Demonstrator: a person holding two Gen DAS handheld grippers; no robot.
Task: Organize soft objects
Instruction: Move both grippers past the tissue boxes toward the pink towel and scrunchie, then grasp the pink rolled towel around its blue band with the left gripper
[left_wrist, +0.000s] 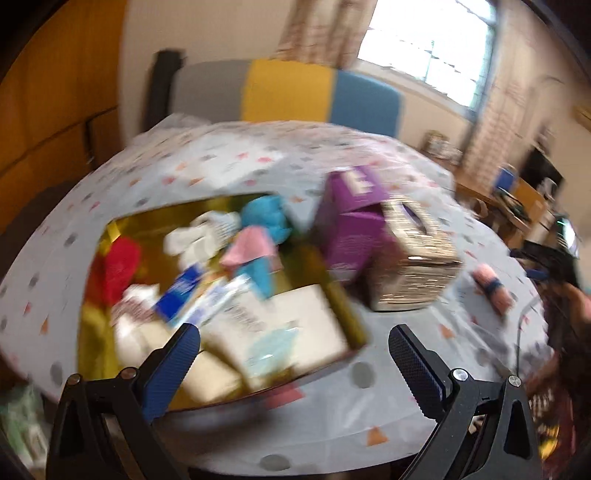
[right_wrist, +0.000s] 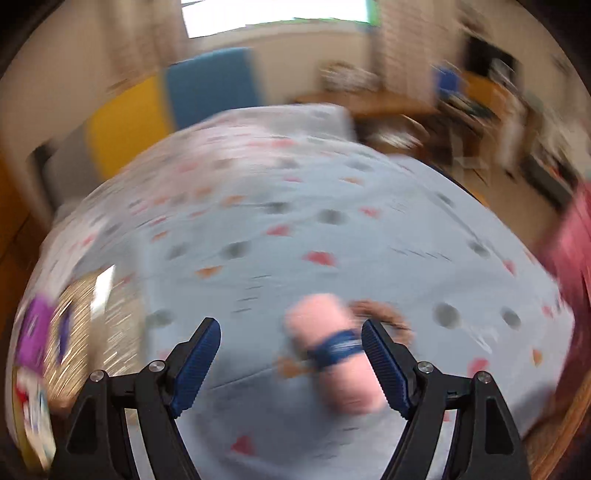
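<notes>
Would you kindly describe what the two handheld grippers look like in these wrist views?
Both look alike. The left gripper and right gripper have matte black angular arms with silver round bolt heads at the pivots. Each finger ends in a blue ribbed pad. No cables, markings or sleeves can be made out.

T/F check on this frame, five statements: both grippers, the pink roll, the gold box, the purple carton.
1. The right gripper is clamped on the pink roll. False: its jaws stand open, with the roll lying on the tablecloth next to the right-hand finger.
2. The pink roll has a dark blue band around it. True.
3. The left gripper holds a tissue pack. False: its jaws are open with nothing between them.
4. The gold box already contains several items, including something red and something blue. True.
5. The purple carton sits inside the gold box. False: it stands on the tablecloth beside the box, against a patterned tissue box.
</notes>
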